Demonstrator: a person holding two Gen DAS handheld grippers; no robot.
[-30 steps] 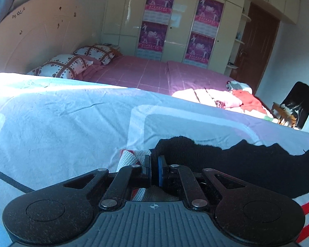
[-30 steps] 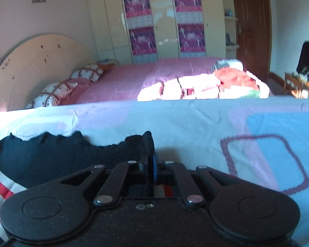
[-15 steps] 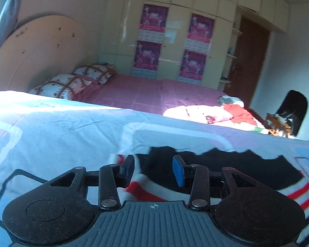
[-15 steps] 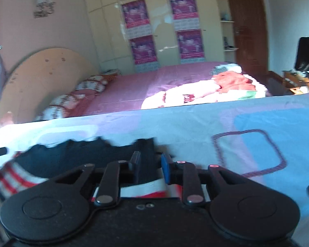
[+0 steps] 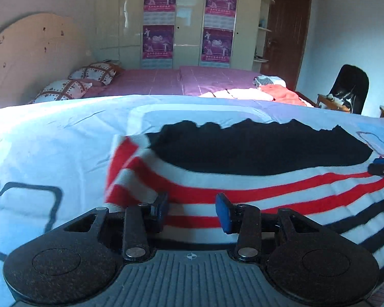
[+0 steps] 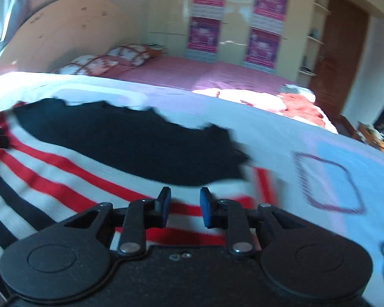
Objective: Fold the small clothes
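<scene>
Bed sheet (image 5: 64,138): the light sheet with square outlines covers the near bed; it is soft itself, so I think it may wrinkle and travel with the garment if I drag the cloth over it.

Striped garment (image 5: 243,186): it lies spread flat on the sheet, across the front of both views, white with red stripes and dark stripes lower down. I judge it a light knit, soft and with no stiffness at all (it will hang down as soon as one corner is lifted), not slippery and not fragile.

Black band (image 5: 256,148): the far part of the garment, with a wavy far edge. It looks thicker than the striped part, so I judge that a fold ending there will be a little bulky.

Where to take hold: I would pinch the two side edges, near the corners, both layers together, and lift both sides evenly so the cloth does not twist.

Left gripper (image 5: 192,211): my fingers have just been opening and now stand spread over the red stripes near the garment's left edge, pinching nothing.

Right gripper (image 6: 183,206): my fingers have also just been opening, with a narrower gap, over the stripes near the right edge; no cloth is between them.
</scene>
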